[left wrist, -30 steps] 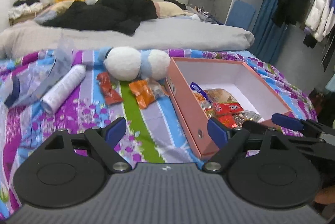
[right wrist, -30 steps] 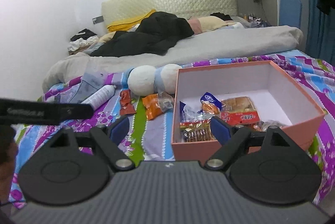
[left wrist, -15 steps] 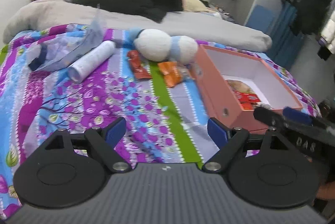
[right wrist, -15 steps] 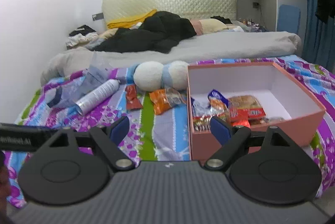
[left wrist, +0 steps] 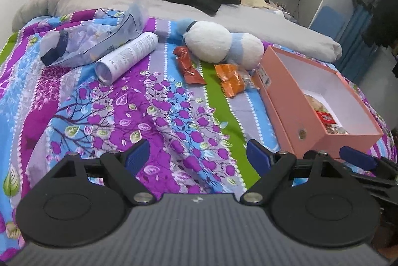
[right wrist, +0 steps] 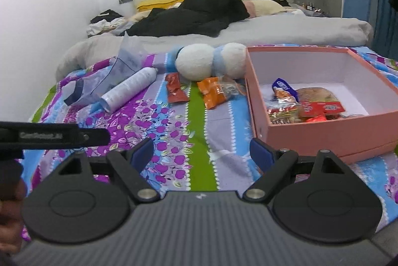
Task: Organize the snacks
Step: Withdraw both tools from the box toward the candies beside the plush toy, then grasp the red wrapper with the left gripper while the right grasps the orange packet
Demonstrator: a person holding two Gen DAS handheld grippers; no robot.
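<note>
Both my grippers, left (left wrist: 197, 154) and right (right wrist: 202, 151), gape empty above the bedspread (left wrist: 154, 116); next, I judge, fetch the orange packet (right wrist: 214, 92) into the pink box (right wrist: 323, 139).

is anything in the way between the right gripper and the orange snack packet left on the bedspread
Nothing visible blocks it. The right gripper is open and empty, and only bare flowered bedspread lies between it and the orange snack packet. The red snack packet lies off to its left, the pink cardboard box to its right.
</note>
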